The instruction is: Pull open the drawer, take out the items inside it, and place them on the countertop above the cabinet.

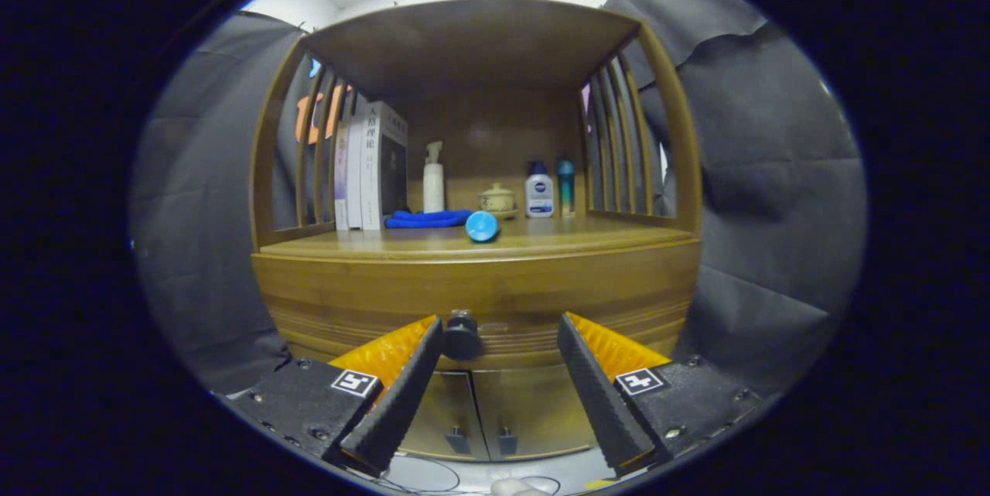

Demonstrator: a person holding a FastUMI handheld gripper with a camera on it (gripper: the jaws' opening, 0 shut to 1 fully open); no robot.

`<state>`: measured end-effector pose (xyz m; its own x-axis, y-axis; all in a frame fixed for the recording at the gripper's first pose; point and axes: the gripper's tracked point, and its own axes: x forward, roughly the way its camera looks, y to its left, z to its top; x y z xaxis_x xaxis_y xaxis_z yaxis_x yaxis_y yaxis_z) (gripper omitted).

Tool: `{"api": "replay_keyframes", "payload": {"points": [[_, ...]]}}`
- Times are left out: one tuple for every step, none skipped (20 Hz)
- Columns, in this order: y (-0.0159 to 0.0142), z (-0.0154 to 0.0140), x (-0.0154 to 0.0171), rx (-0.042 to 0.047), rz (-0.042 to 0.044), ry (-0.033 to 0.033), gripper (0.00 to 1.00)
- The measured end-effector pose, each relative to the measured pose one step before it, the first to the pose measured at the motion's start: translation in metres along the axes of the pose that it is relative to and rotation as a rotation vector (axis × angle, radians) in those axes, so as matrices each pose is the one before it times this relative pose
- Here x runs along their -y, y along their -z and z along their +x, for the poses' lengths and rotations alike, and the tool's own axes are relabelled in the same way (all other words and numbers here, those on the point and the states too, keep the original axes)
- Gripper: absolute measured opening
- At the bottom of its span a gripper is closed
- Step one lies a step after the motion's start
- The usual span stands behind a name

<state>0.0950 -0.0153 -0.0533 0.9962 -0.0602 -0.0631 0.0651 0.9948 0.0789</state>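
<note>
The gripper (500,360) stands released at the bottom middle of the frame, its ribbed, wedge-shaped fingers spread wide. The drawer's dark round knob (462,337) sits just off the left finger's tip, not centred in the gap. The drawer (495,302), a smooth bowed front of honey-coloured wood with grooves along its lower edge, lies flush with the cabinet; whatever it holds is hidden, so this could be a drawer yet to be emptied or one pushed back in.

Above it, in the middle of the frame, the desk (603,237) carries a blue cylinder (482,226) lying on its side near the front edge, a folded blue cloth (427,218), upright books (371,167), a white spray bottle (434,179), a small lidded ceramic pot (496,198) and two more bottles (549,190).

If the fingers close from here, I judge the off-centre knob might slip off the left pad. The round cylinder could roll off if the cabinet is jolted.
</note>
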Motion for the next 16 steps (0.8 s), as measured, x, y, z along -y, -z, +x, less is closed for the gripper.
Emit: {"api": "replay_keyframes", "payload": {"points": [[-0.00809, -0.01724, 0.00099, 0.01652, 0.00170, -0.00677, 0.97], [-0.00804, -0.01574, 0.00011, 0.01897, -0.00291, -0.01550, 0.97], [-0.00549, -0.01056, -0.00160, -0.00030, -0.01418, -0.01840, 0.97], [-0.00572, -0.00899, -0.00014, 0.00821, -0.00579, -0.00972, 0.97], [-0.00698, -0.00775, 0.00212, 0.00626, -0.00505, -0.00637, 0.97], [-0.00540, -0.00660, 0.00313, 0.00938, 0.00124, 0.00029, 0.97], [-0.00093, -0.00435, 0.00281, -0.00349, 0.00627, 0.00222, 0.97], [0.00069, -0.00309, 0.00249, -0.00693, 0.00629, 0.00005, 0.97], [-0.00093, -0.00102, 0.00170, 0.00264, 0.00920, 0.00319, 0.97], [-0.00230, 0.00058, 0.00146, 0.00114, 0.00478, 0.00225, 0.97], [0.00156, 0.00042, 0.00234, -0.00695, 0.00019, 0.00556, 0.97], [-0.00018, -0.00032, 0.00086, -0.00774, -0.00077, 0.00514, 0.97], [-0.00084, -0.00032, 0.00122, -0.00543, -0.00384, 0.00449, 0.97], [-0.00061, -0.00197, -0.00129, -0.00738, -0.00513, -0.00390, 0.97], [-0.00055, -0.00008, -0.00140, -0.00066, -0.00109, -0.00192, 0.97], [-0.00154, -0.00081, -0.00107, 0.00488, -0.00223, -0.00117, 0.97]]}}
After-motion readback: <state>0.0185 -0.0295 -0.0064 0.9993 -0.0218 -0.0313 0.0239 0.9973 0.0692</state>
